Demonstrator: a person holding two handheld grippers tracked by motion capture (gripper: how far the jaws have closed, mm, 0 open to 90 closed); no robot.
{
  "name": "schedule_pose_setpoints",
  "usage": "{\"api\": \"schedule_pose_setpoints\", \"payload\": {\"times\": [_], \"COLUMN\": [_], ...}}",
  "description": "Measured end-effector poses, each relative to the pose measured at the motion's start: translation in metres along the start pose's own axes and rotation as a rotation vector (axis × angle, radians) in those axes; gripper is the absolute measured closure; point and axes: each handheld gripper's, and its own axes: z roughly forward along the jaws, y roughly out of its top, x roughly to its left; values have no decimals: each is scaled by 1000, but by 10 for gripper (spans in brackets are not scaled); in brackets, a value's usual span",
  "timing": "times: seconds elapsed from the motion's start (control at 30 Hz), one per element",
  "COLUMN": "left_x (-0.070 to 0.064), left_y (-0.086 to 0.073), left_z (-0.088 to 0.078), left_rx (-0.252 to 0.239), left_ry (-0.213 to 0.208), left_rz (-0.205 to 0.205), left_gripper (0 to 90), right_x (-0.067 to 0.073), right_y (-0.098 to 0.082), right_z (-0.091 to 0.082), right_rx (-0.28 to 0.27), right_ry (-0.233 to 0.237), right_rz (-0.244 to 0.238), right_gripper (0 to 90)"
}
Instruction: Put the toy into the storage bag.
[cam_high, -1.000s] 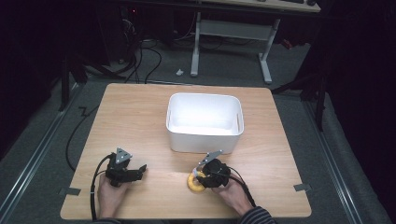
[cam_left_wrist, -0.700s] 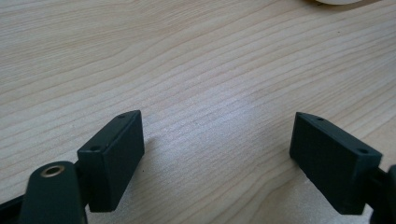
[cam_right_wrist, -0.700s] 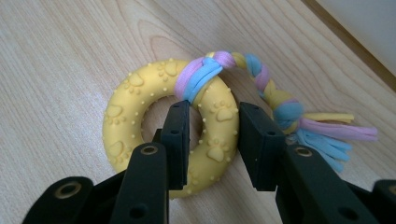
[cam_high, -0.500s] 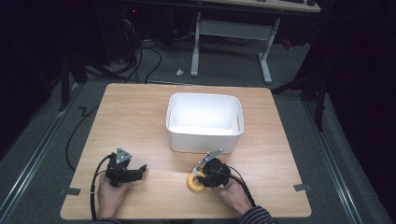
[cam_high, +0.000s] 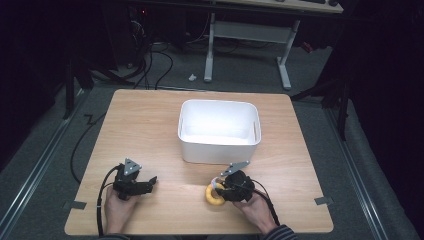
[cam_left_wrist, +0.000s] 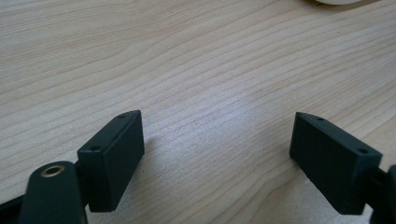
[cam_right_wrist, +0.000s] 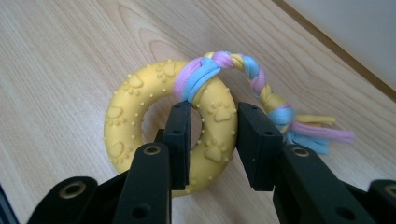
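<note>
We hold our left gripper (cam_high: 134, 181) low near the table's near-left edge, our left hand (cam_high: 119, 206) wrapped round its body from below, its grey three-cornered plate facing up and its jaws spread wide with bare wood between them, as the left gripper view (cam_left_wrist: 217, 156) shows. Our right gripper (cam_high: 223, 189) sits near the near edge right of centre, our right hand (cam_high: 254, 207) behind it with a striped sleeve cuff at the wrist. In the right gripper view (cam_right_wrist: 214, 140) its two black jaws are closed on one side of the yellow ring toy (cam_right_wrist: 135, 98), one jaw through the ring's hole and the other against its outer rim.
</note>
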Motion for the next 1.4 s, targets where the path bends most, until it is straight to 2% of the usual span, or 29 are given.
{"api": "schedule_pose_setpoints", "payload": {"times": [0.47,0.5,1.0,1.13,1.33,1.4], "left_x": [0,0,0,0,0,0], "left_y": [0,0,0,0,0,0], "left_z": [0,0,0,0,0,0], "left_rx": [0,1,1,1,0,1], "left_ry": [0,0,0,0,0,0], "left_rz": [0,1,1,1,0,1], "left_gripper": [182,182,183,183,183,183], "right_x": [-14,-17,-39,-43,-52,-55], "right_y": [-19,-22,-45,-50,-61,-63], "right_z": [-31,-36,-59,-66,-78,-82], "right_rx": [-57,-64,-92,-97,-115,-118], "right_ry": [-47,-57,-99,-121,-141,-153], "right_rz": [47,62,156,163,200,197], "right_gripper": [669,669,669,669,669,669]}}
